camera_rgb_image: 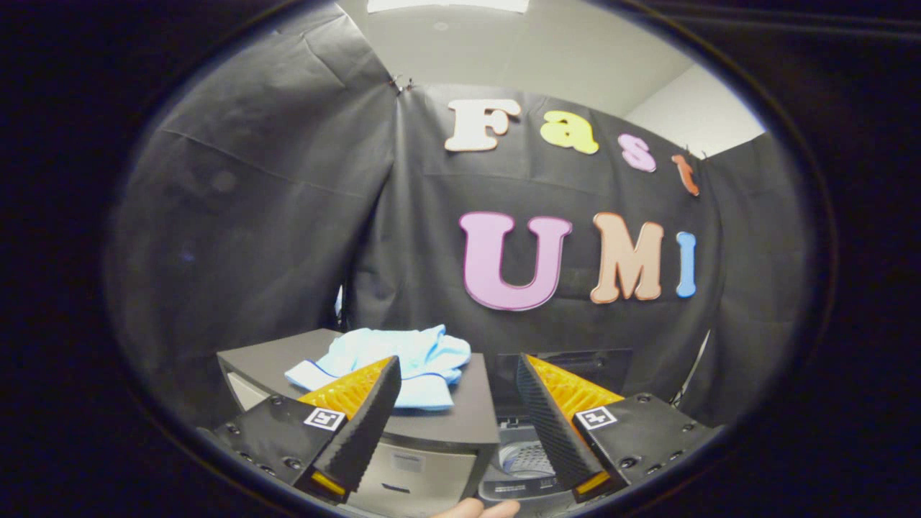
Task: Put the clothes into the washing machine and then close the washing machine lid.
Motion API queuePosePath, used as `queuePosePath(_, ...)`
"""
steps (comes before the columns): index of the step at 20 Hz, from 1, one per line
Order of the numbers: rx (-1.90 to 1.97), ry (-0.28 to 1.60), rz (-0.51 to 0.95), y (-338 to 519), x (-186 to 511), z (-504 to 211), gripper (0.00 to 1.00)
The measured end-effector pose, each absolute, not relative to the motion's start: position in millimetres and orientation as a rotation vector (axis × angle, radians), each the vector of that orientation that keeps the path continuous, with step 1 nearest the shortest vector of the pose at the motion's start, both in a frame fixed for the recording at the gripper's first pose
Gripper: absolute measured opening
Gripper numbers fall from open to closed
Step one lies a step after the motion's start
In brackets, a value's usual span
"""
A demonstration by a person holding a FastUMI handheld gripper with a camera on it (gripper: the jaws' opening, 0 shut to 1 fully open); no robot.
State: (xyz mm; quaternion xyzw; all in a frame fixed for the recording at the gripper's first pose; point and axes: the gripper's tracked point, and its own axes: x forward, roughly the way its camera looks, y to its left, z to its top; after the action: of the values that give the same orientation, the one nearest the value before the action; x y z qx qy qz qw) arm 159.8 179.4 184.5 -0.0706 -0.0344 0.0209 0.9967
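A dark cabinet (460,417) with a flat top and a pale drawer front stands before the black cloth wall (252,216), at about 11 o'clock from the gripper (457,374). To the cabinet's right, at 1 o'clock and lower down, sits the washer (522,467), its lid (575,363) raised upright against the wall and the perforated drum (529,457) visible in the opening. A light-blue garment (403,356), crumpled and edged with darker piping, lies on the cabinet top just ahead of the left finger, which hides part of it. The gripper hangs above the cabinet's right edge with its fingers spread wide and nothing between them. At 6 o'clock, below the fingers, a person's fingertips (475,509) show in front of the washer's control panel.
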Motion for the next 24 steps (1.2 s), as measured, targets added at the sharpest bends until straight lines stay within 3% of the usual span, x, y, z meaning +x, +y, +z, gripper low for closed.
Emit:
queuePosePath(5, -0.125, 0.028, 0.036, 220, 227, 187, 0.98)
queuePosePath(12, -0.239, 0.426, -0.015, 220, 287, 98, 0.97)
queuePosePath(21, -0.057, 0.534, 0.057, 225, 292, 80, 0.88)
queuePosePath(24, 0.038, 0.442, 0.057, 232, 302, 108, 0.81)
